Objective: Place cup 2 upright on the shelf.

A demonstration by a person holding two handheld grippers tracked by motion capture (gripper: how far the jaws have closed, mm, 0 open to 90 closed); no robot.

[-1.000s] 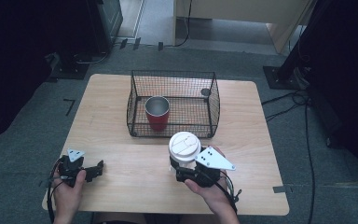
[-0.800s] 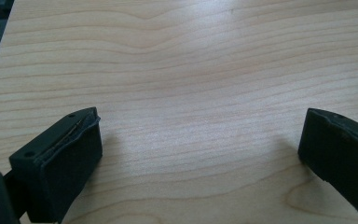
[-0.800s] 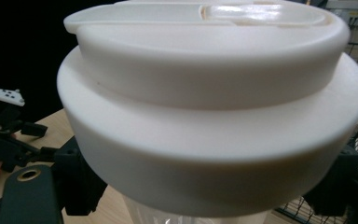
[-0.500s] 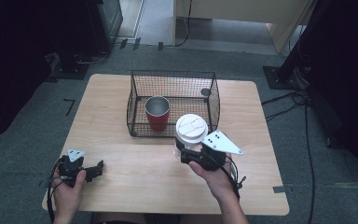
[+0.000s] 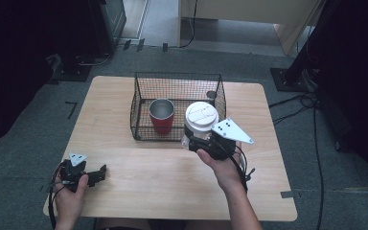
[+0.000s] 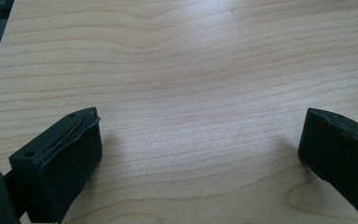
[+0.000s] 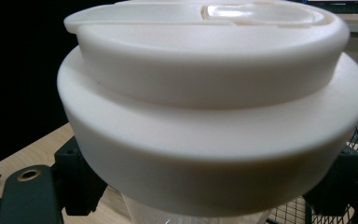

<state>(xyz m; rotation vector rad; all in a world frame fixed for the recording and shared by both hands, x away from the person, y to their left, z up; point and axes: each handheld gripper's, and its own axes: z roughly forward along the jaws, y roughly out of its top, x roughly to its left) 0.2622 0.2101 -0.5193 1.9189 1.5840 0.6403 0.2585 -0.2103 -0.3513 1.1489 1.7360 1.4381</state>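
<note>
Both arms are bare, no sleeve showing on either forearm. The left gripper (image 5: 97, 174) is a small black block with a grey three-cornered plate on top, behind its fingers, marked with a few dark dots. A black cable loops from its rear along the wrist. Its fingers (image 6: 60, 161) are chunky black blocks with matte pads; one has small round screw holes along its upper edge and a thin seam where pad meets body. The right gripper (image 5: 191, 142) is black too, with a larger grey triangular plate bearing dark dots and black cables trailing behind. Beside its fingers (image 7: 77, 179), a black bracket has a brass-ringed hole.
</note>
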